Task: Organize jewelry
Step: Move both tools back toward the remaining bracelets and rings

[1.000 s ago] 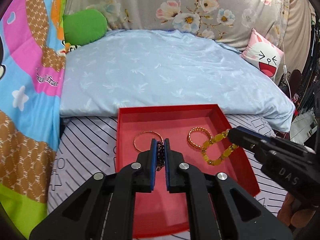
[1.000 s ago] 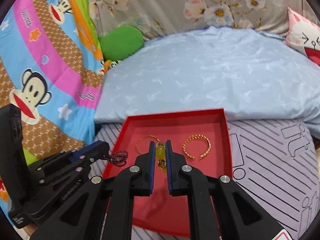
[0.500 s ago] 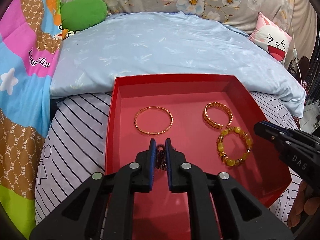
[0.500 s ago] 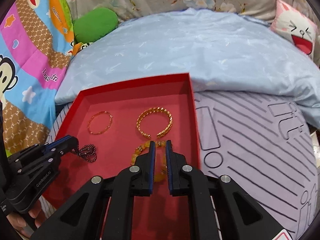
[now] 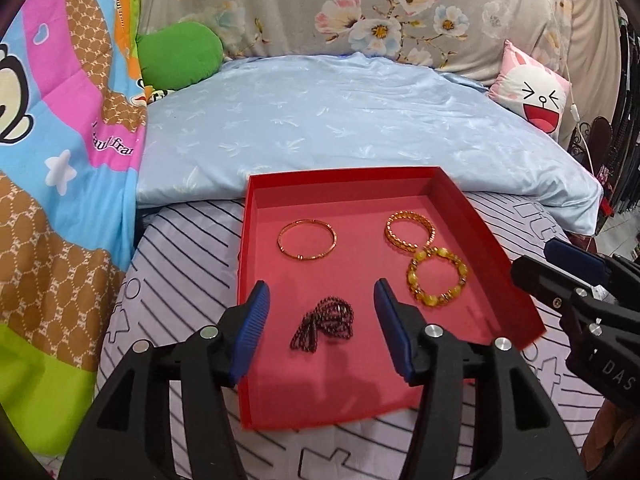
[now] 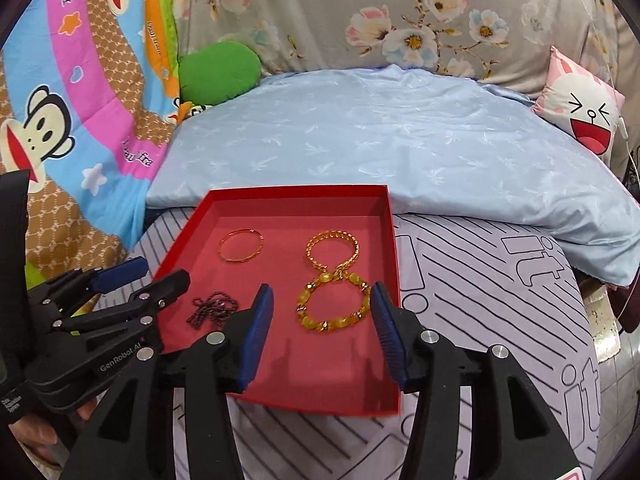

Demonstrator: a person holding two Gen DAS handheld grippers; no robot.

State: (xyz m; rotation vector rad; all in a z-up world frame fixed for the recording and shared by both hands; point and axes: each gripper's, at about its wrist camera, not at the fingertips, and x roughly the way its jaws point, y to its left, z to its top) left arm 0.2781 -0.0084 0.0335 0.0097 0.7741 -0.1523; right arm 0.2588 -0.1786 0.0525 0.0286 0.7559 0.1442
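1. Four pieces lie flat in the red tray (image 5: 496, 240) on the bed: a plain gold bangle (image 5: 307, 239), a twisted gold bangle (image 5: 408, 233), a yellow bead bracelet (image 5: 437, 282) and a dark bead chain (image 5: 324, 323).
2. Left gripper (image 5: 320, 308) is opening, its jaws straddling the chain without touching it; the person should lift straight up so no finger snags a loop.
3. Right gripper (image 6: 320, 306) is likewise opening around the bead bracelet, which touches the twisted bangle; it should clear upward without nudging either.

Bright even light, soft shadows under grippers, sharp centre, strong fisheye warp w/ dark corners
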